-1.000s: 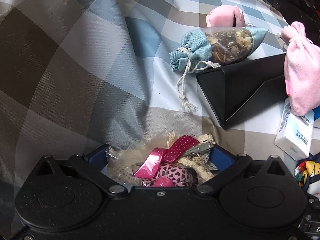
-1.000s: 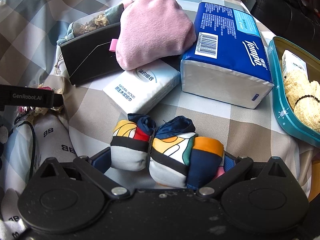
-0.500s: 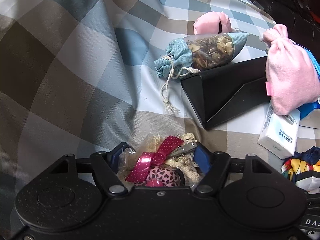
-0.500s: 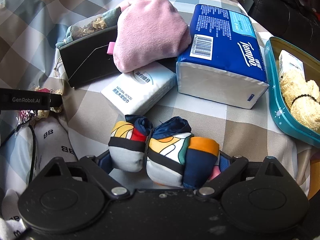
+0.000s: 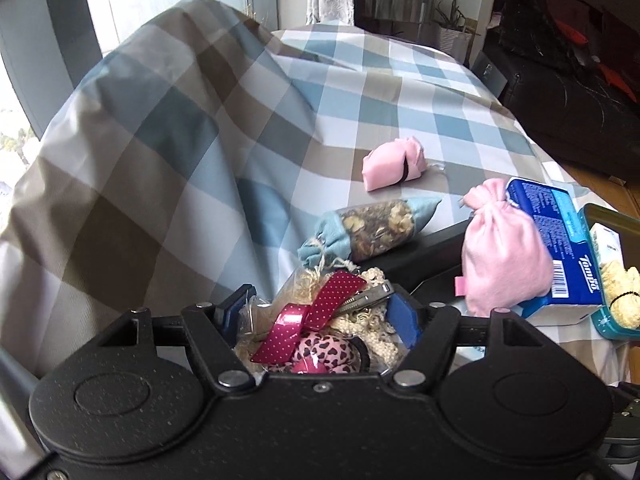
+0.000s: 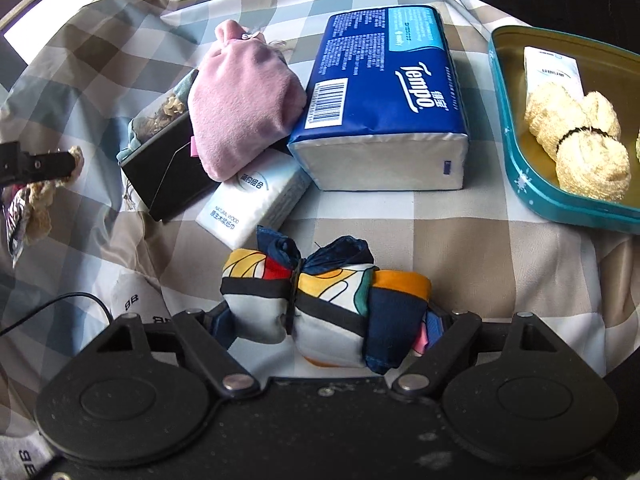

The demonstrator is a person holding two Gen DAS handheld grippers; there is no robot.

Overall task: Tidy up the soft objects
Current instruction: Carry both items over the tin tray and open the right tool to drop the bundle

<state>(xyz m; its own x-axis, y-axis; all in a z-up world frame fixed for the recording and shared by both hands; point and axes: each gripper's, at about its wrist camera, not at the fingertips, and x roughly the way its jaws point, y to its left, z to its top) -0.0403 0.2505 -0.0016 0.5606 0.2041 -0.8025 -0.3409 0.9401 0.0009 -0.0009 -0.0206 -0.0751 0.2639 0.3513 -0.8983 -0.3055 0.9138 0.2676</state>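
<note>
My left gripper (image 5: 320, 312) is shut on a clear packet of hair accessories (image 5: 320, 320) with a pink dotted bow, held above the checked cloth; the packet also hangs at the left edge of the right wrist view (image 6: 28, 204). My right gripper (image 6: 328, 320) is shut on a colourful rolled cloth bundle (image 6: 324, 300), held over the cloth. A teal tray (image 6: 532, 184) at the right holds a cream plush roll (image 6: 580, 140) and a small white pack (image 6: 552, 68).
A pink pouch (image 6: 244, 96) leans on a black box (image 6: 168, 168), beside a blue sachet of dried bits (image 5: 372, 228), a white tissue pack (image 6: 256, 200) and a big blue Tempo pack (image 6: 384, 96). A small pink roll (image 5: 392, 160) lies farther back.
My left gripper has lifted and tilted up with the packet, so the far table edge and window show. My right gripper has risen and moved forward with the bundle.
</note>
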